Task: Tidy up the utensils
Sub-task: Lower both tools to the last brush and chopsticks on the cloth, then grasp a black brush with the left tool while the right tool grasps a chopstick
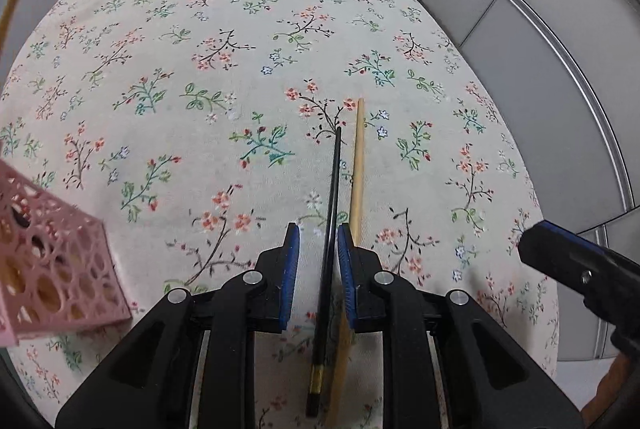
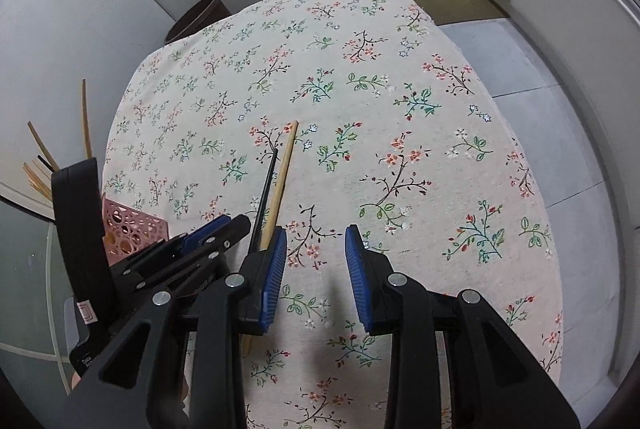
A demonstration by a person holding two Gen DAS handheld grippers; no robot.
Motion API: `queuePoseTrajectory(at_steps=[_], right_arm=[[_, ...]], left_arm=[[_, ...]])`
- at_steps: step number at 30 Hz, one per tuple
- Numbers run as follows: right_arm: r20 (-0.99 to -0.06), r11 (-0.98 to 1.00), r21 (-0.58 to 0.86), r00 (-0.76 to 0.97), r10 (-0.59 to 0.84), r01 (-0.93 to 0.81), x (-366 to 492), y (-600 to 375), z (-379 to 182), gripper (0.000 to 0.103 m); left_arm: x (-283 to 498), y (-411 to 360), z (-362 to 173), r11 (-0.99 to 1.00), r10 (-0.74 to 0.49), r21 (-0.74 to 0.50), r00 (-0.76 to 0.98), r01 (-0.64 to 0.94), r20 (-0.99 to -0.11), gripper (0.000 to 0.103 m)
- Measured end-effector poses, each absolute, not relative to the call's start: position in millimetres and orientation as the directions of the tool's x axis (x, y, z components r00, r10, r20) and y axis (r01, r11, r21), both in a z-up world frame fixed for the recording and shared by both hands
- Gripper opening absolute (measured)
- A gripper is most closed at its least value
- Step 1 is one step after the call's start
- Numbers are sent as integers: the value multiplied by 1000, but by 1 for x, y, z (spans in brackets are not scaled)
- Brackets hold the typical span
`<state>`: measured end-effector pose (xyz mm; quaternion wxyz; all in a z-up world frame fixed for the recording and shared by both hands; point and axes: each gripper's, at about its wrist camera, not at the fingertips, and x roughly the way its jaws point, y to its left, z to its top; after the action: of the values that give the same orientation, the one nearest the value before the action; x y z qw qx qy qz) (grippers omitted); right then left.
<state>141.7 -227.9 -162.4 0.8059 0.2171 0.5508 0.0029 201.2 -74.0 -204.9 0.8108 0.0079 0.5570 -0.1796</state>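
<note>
While you are holding both grippers above floral tablecloth (image 1: 240, 29), left gripper (image 1: 318, 249) is straddling black chopstick (image 1: 334, 181), pads slightly apart, not visibly pressing on it. Wooden chopstick (image 1: 357, 165) is lying just beside black one, outside left gripper's right pad, both near table's middle. Right gripper (image 2: 316, 249) is hovering jaws apart, nothing between pads, just right of the pair. Pink perforated holder (image 1: 52, 269) is sitting near table's left edge, several chopsticks (image 2: 40, 165) standing in it.
</note>
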Motion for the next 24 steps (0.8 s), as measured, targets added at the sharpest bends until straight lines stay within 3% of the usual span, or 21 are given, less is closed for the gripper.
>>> queuePoseTrajectory(at_steps=[9,12,13,14,17,24], right_arm=[[-894,910,338,384,230,241,143,-231,-168,32],[-895,911,337,382,231,239,143,-228,-169,32],[-894,910,339,381,234,238,144,-228,-169,32],[-894,910,341,381,236,237,144,-227,-169,32],[-895,912,340,378,238,229,145,-226,-171,31],[-906,905,349,334,260,244,153,-220,-192,31]], left_arm=[[212,-91,-215,939,-192,-76,326,335,-926,22],[209,-99,-214,930,-161,-22,352,368,-922,18],[208,-98,-214,929,-170,-33,346,369,-923,7],[210,-93,-214,935,-191,-70,326,349,-926,4],[207,-80,-208,945,-195,-86,335,315,-922,4],[151,-47,-157,915,-351,-201,443,350,-825,4]])
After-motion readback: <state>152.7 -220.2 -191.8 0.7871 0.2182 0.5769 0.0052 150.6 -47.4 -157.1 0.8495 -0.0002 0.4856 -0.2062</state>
